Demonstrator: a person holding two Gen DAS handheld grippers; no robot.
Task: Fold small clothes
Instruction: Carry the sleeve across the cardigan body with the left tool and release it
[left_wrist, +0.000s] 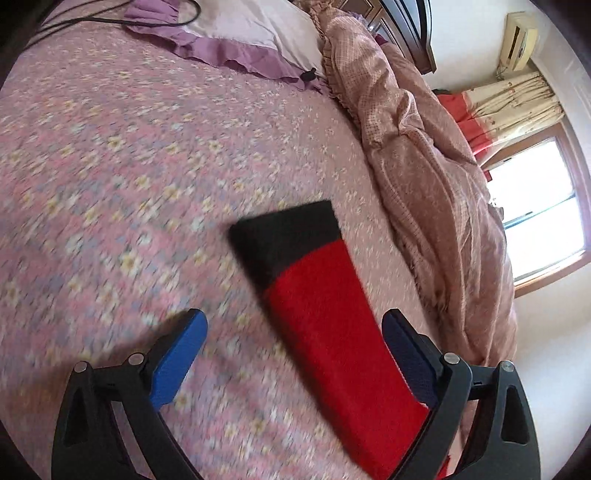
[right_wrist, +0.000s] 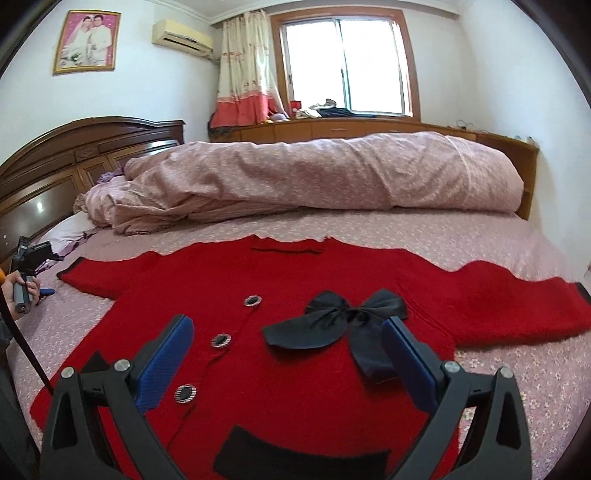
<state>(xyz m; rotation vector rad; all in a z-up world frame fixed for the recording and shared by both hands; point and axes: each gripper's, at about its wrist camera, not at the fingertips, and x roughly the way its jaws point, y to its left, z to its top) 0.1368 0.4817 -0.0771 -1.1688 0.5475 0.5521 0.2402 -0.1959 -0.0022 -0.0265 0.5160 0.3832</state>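
Open bedsheet (left_wrist: 129, 166) to the left of the sleeve (left_wrist: 325, 317), plenty of room to pass there. Rolled duvet (right_wrist: 332, 177) walls off the far side of the bed, w/ pillow (left_wrist: 251, 29) and cable (left_wrist: 110, 18) up by the headboard (right_wrist: 74, 155). Cardigan (right_wrist: 295, 369) lies flat, only its bow (right_wrist: 347, 325) sticks up.

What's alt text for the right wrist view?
A red cardigan with a black bow and three buttons lies flat, sleeves spread, on a floral bed. The open right gripper hovers over it, fingers empty; a rolled duvet lies behind.
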